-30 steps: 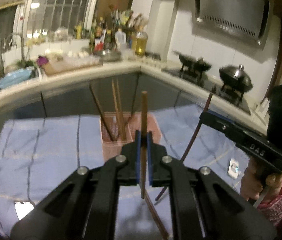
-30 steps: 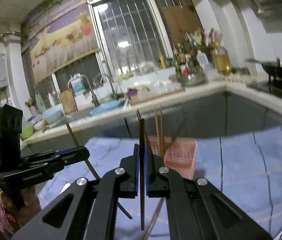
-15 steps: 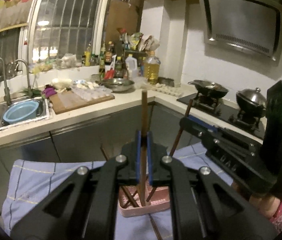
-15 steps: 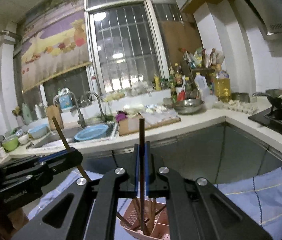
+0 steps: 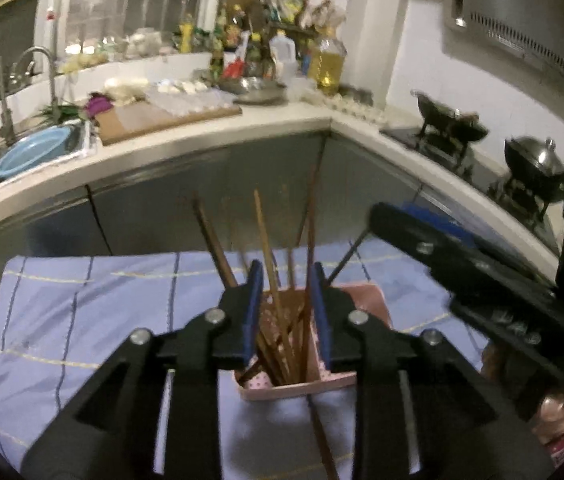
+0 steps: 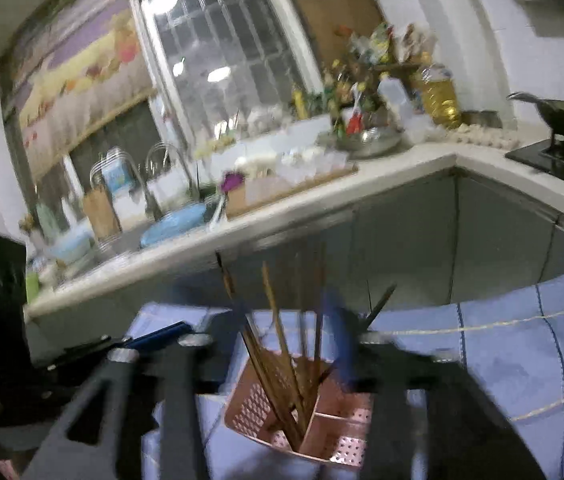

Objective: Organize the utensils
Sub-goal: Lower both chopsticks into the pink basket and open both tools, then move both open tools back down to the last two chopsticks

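Observation:
A pink perforated holder (image 5: 302, 385) stands on the blue checked cloth (image 5: 81, 320) with several brown chopsticks (image 5: 267, 248) upright in it. My left gripper (image 5: 286, 312) hovers just above its near rim. Its jaws are opening, and the chopsticks stand loose between the blue pads (image 5: 251, 312), which do not press on them. In the right wrist view, which is blurred, the holder (image 6: 334, 454) and chopsticks (image 6: 277, 328) sit below my right gripper (image 6: 290, 340). Its jaws are opening too, with nothing gripped. Each gripper shows in the other's view: the right gripper (image 5: 402, 220), the left gripper (image 6: 153, 340).
One more chopstick (image 5: 322, 440) lies on the cloth in front of the holder. A person's hand (image 5: 558, 412) holds the right gripper's handle. Behind the cloth runs a counter with a sink and blue basin (image 5: 29, 152), a cutting board (image 5: 161, 116) and woks (image 5: 450, 128) on a stove.
Each gripper was shut on one upright chopstick. Both moved over the holder and came lower, their jaws have parted, and the chopsticks now stand in the holder.

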`<control>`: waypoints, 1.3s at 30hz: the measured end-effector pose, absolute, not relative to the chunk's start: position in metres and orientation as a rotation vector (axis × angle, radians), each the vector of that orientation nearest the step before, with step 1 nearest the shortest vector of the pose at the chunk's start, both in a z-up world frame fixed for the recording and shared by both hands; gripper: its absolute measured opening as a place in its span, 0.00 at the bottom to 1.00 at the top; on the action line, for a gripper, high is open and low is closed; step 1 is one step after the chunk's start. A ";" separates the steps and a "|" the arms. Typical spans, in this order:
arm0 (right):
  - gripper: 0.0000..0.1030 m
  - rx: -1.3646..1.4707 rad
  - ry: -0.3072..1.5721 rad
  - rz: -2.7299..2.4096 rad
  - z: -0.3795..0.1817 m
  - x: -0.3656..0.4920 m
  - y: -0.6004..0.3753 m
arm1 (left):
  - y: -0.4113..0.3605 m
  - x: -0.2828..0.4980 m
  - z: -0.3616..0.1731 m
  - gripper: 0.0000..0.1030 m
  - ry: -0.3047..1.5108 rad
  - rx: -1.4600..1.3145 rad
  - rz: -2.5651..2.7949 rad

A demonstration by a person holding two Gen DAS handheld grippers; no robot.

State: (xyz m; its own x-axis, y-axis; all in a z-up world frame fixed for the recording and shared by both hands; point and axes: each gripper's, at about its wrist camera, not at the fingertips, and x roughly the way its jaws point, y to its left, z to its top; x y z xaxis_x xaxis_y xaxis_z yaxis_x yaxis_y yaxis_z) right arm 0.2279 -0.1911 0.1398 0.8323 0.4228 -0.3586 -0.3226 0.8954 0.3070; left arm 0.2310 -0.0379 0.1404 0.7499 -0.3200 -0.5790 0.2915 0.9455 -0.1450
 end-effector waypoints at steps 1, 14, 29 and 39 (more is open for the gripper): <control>0.57 0.227 0.398 0.393 0.149 0.216 -0.193 | -0.034 0.225 0.147 0.27 0.617 -0.056 -0.324; 0.31 0.160 0.696 0.382 0.013 0.092 -0.200 | 0.020 0.098 0.108 0.27 0.513 -0.081 -0.336; 0.20 0.091 0.950 0.382 -0.071 0.065 -0.165 | -0.004 0.061 -0.047 0.27 0.928 -0.099 -0.373; 0.20 -0.017 0.928 0.332 -0.076 0.063 -0.150 | -0.007 0.063 -0.050 0.27 0.949 -0.094 -0.382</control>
State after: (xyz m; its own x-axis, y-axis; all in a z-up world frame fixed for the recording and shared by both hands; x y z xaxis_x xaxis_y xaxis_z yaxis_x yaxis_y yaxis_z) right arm 0.0632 -0.1504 -0.0758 0.5522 0.2738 -0.7875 -0.2883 0.9490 0.1278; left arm 0.0631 -0.0071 -0.0501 0.5212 -0.3590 -0.7743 0.2770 0.9293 -0.2444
